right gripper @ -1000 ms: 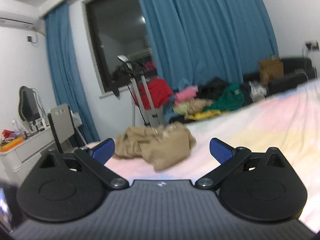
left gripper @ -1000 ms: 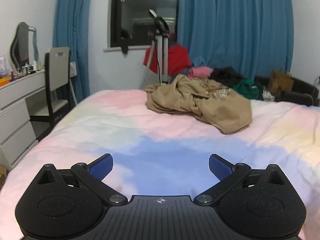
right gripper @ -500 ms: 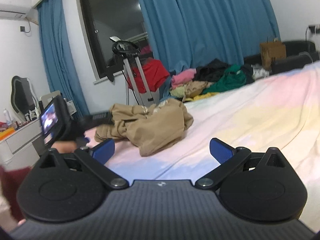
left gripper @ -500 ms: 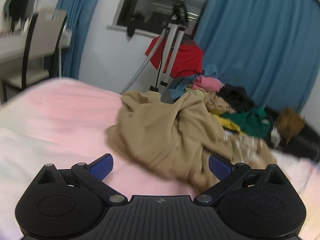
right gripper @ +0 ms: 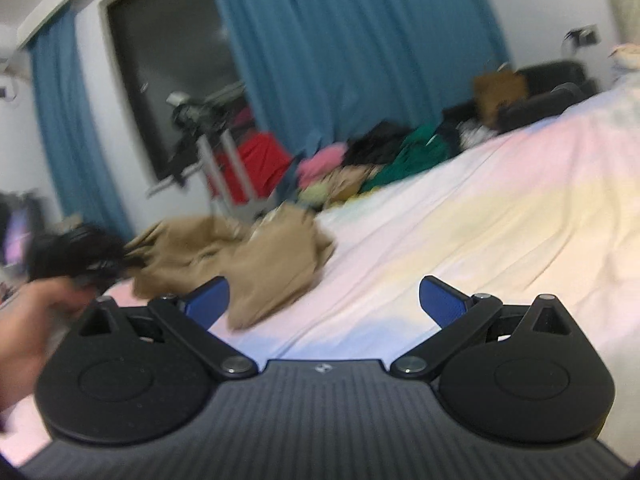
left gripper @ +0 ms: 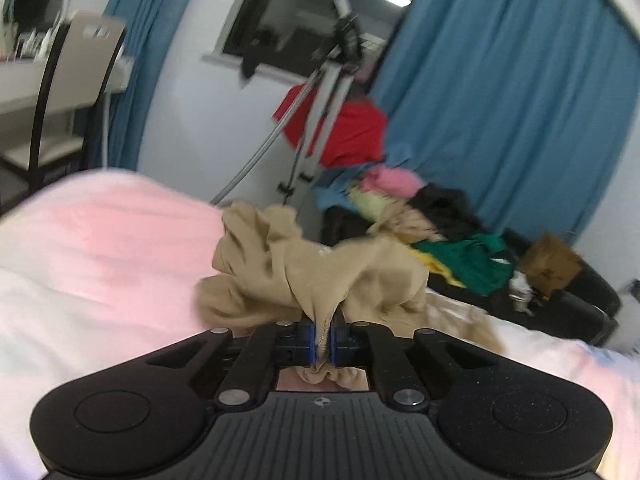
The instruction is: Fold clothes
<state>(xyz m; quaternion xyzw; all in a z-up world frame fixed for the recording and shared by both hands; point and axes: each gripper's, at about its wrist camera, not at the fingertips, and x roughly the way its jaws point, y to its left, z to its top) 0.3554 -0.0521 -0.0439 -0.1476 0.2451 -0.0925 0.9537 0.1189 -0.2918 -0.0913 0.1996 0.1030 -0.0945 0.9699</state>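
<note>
A crumpled tan garment (left gripper: 304, 276) lies in a heap on the pastel bed cover (left gripper: 92, 240). My left gripper (left gripper: 323, 340) is shut on a fold of its near edge, and the cloth rises in a ridge from the blue pads. In the right wrist view the tan garment (right gripper: 256, 264) lies left of centre on the bed cover (right gripper: 500, 220), with the left gripper (right gripper: 80, 260) blurred at its left end. My right gripper (right gripper: 323, 300) is open and empty, above the bed and short of the garment.
A pile of pink, black, green and yellow clothes (left gripper: 432, 224) lies beyond the bed. A tripod (left gripper: 320, 112) with a red cloth stands by the window. A chair (left gripper: 68, 92) and a desk stand at the left. Blue curtains (left gripper: 500, 100) hang behind.
My left gripper moved forward to the tan garment and shut on its near edge. My right gripper stayed open and tilted, with the view now blurred.
</note>
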